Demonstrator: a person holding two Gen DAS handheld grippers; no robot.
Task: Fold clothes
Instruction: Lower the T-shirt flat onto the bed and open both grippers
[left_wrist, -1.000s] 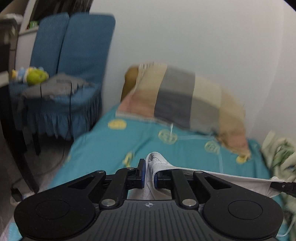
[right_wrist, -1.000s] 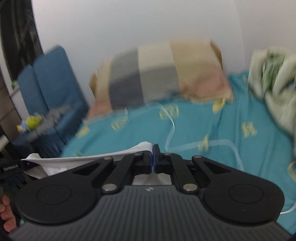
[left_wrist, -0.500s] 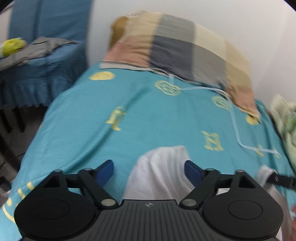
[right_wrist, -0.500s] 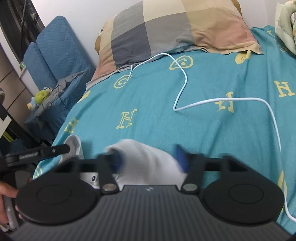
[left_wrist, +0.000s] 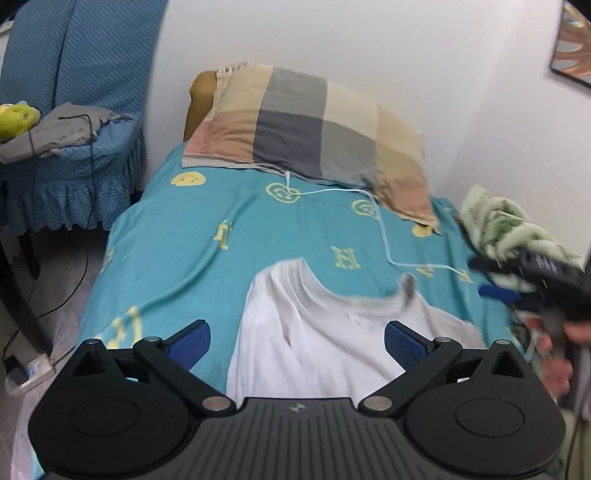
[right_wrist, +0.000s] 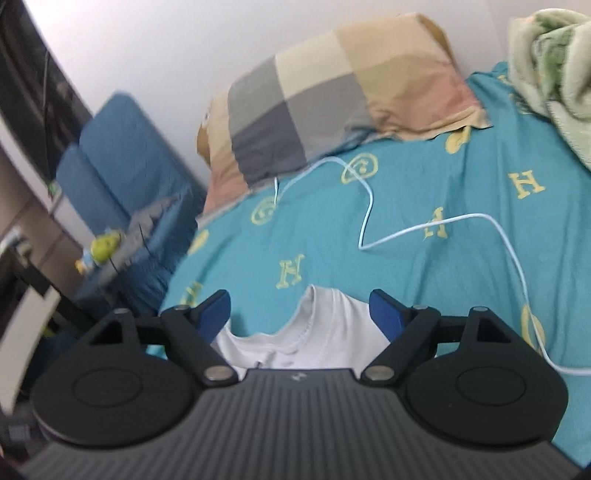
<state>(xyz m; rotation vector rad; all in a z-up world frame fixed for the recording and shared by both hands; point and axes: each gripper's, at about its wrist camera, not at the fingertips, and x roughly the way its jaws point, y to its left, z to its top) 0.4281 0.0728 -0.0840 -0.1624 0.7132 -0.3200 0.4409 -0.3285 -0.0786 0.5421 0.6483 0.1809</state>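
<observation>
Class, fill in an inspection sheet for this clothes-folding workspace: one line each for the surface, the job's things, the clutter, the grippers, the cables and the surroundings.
Surface: bed under a teal sheet with yellow letters and smiley faces, wrinkled.
Job's things: white cotton T-shirt lying on the sheet, collar towards the pillow, released.
Clutter: checked beige-and-grey pillow at the head; crumpled green-and-cream blanket at the right edge.
Grippers: left gripper and right gripper both open above the shirt, jaws just opened, pads clear of the cloth.
Cables: thin white cable snaking from the pillow across the sheet.
Surroundings: blue quilted chair holding grey cloth and a green plush toy; white wall.
</observation>
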